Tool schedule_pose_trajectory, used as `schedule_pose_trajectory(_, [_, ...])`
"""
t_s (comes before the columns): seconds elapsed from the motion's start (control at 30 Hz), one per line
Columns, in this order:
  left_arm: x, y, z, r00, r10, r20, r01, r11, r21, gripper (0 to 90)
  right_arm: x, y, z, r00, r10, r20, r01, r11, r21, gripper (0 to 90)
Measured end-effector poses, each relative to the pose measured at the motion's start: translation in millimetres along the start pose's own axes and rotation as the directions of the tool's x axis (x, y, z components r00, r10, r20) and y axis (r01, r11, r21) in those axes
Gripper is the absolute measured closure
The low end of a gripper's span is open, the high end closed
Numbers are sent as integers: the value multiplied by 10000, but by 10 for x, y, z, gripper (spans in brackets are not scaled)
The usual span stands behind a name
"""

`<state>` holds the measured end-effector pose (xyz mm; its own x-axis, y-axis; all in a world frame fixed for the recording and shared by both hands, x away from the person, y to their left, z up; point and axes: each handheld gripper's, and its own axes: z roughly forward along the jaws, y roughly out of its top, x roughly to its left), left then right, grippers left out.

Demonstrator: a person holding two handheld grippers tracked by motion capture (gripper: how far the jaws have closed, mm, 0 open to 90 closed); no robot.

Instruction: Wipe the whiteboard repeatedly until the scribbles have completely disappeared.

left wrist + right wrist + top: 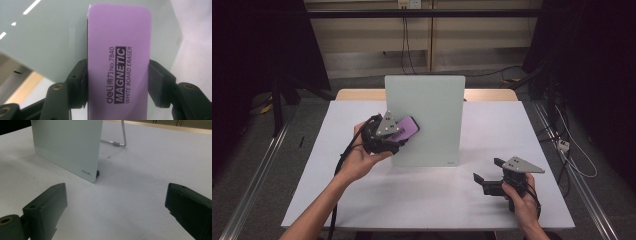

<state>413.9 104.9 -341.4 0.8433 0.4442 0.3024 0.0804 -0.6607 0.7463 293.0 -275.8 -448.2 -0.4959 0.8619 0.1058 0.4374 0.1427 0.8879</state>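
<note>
Item one: we are seeing a white table (pixel 422 200) with a pale glass whiteboard (pixel 427 120) standing on it, leaning back on a thin metal stand (pixel 120 140). In the right gripper view the board's lower corner carries a small printed logo, and a dark foot is showing under that corner.

Item two: the left gripper (pixel 399 135) is sitting in the person's left hand (pixel 359 160), raised in front of the board's left part. Its jaws are clamping a purple eraser (pixel 118 65) by its two long sides; the left gripper view is showing both black pads pressed against it. The label is reading "deli No.7840 MAGNETIC WHITE BOARD ERASER". The eraser's far end is lying against or just before the board's face; we cannot tell whether it is touching. In the high view the eraser (pixel 404 128) is pointing up and to the right over the board's surface.

Item three: the right gripper (pixel 484 176) is resting low over the table near the front right, held in the right hand (pixel 522 195), well apart from the board. Its jaws are standing wide apart with nothing between them, pointing left toward the board's lower right corner.

Item four: dark floor, cables (pixel 572 150) and metal rails are lying around the table.
</note>
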Motion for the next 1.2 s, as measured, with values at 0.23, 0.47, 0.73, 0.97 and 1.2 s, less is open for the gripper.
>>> schedule_pose_trajectory(0.23, [213,188,-140,9973,-495,-536,454,9961,-754,410,4,1,2,10000,-3,-25,3,10000,11,41])
schedule_pose_trajectory(0.47, [44,116,-30,9985,124,-527,-136,9997,-225,410,2,1,0,10000,18,-19,-18,10000,7,41])
schedule_pose_trajectory(0.73, [-268,-66,216,9973,663,314,-678,9966,468,409,16,3,16,9999,-76,-69,76,10000,26,41])
schedule_pose_trajectory(0.97, [-477,-209,396,9894,910,1129,-1040,9879,1150,410,3,0,4,10000,-27,-37,27,10000,3,41])
schedule_pose_trajectory(1.2, [-602,-147,540,9804,1141,1605,-1374,9802,1426,410,11,3,20,10000,-82,-45,82,10000,42,41])
